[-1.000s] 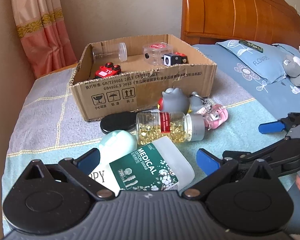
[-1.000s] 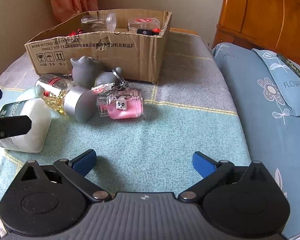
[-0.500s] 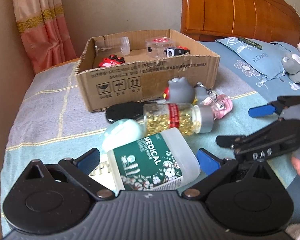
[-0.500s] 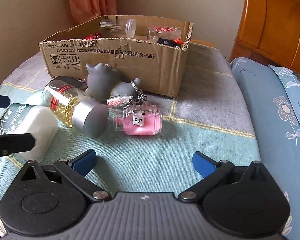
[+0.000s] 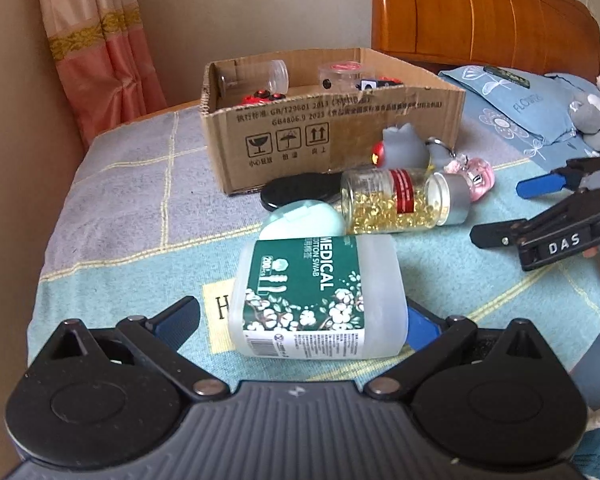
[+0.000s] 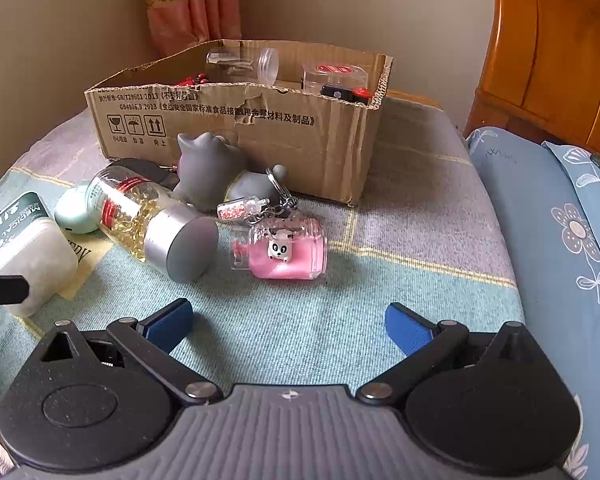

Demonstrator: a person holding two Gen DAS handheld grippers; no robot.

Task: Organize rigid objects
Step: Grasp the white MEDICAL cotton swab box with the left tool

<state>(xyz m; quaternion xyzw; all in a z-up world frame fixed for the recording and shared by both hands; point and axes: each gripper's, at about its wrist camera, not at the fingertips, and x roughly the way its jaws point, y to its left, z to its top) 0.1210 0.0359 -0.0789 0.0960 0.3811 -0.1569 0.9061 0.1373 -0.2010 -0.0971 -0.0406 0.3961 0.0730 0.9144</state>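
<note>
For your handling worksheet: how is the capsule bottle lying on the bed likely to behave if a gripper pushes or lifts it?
The capsule bottle lies on its side and looks round, so a push would probably roll it. Its clear wall looks smooth, perhaps glass: possibly slippery, maybe breakable. The grey cap is wider than the neck, likely making one end heavier.

My right gripper (image 6: 288,322) spread wide over teal bedspread (image 6: 300,332), holding nothing | pink glass panda keychain bottle (image 6: 284,254) just ahead | silver-capped capsule bottle (image 6: 152,220) to its left | brown cardboard box (image 6: 240,120) behind both.
</note>
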